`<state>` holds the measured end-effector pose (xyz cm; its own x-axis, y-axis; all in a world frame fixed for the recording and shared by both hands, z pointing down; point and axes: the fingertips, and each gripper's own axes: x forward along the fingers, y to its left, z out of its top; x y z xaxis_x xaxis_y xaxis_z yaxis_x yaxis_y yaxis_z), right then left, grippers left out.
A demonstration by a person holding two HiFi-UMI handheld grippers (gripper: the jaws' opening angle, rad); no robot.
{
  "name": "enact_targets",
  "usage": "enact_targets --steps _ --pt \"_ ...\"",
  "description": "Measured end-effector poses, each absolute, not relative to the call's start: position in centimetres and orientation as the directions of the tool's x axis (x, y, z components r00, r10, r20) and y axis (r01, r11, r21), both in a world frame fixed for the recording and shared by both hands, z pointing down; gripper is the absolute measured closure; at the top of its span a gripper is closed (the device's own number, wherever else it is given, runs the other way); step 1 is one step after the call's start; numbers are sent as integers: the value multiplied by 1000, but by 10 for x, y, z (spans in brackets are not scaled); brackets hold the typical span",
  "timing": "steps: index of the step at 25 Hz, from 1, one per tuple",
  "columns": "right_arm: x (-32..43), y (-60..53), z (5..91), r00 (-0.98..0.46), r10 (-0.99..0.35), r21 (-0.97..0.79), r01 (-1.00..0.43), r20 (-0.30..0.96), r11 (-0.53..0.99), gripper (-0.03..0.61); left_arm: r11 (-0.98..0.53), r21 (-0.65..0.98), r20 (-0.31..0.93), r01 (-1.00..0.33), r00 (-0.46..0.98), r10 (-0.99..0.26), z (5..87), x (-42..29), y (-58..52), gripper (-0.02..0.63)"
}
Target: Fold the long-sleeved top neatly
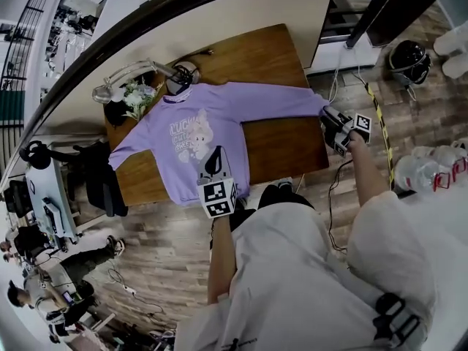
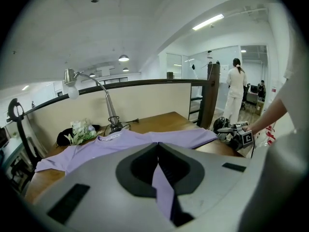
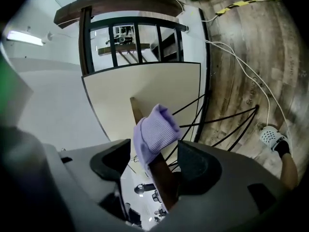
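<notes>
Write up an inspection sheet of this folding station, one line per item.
Surface: wooden table, bare at the right front.
Job's things: purple long-sleeved top spread flat, print up, sleeves outstretched.
Clutter: desk lamp and flowers at the far edge by the collar.
Tongs: left tongs shut on the top's hem; right tongs open, sleeve cuff between them, not pinched.
Cables: black cable hanging below the right tongs; white cable beyond the table.
Surroundings: helmet, water bottles, striped tape on the wood floor.

Matt lilac cloth top (image 1: 205,123), ribbed knit cuff (image 3: 157,129), on smooth wooden table (image 1: 285,148)
</notes>
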<state>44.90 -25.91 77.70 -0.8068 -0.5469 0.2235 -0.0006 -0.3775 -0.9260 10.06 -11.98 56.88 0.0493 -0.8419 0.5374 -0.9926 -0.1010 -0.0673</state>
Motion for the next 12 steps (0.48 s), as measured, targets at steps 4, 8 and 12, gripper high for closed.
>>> enact_targets --steps 4,8,12 --pt "451 -265 781 -790 -583 -922 60 190 -382 301 -81 -75 547 -994 27 -837 572 99 -111 590" --pt "462 -271 783 -746 -639 -929 75 188 -361 409 -60 -71 546 -996 12 -838 574 99 -101 591" --pt "475 -284 771 -674 -718 -955 60 175 -289 510 -35 -69 547 -997 -9 -837 578 88 -94 591"
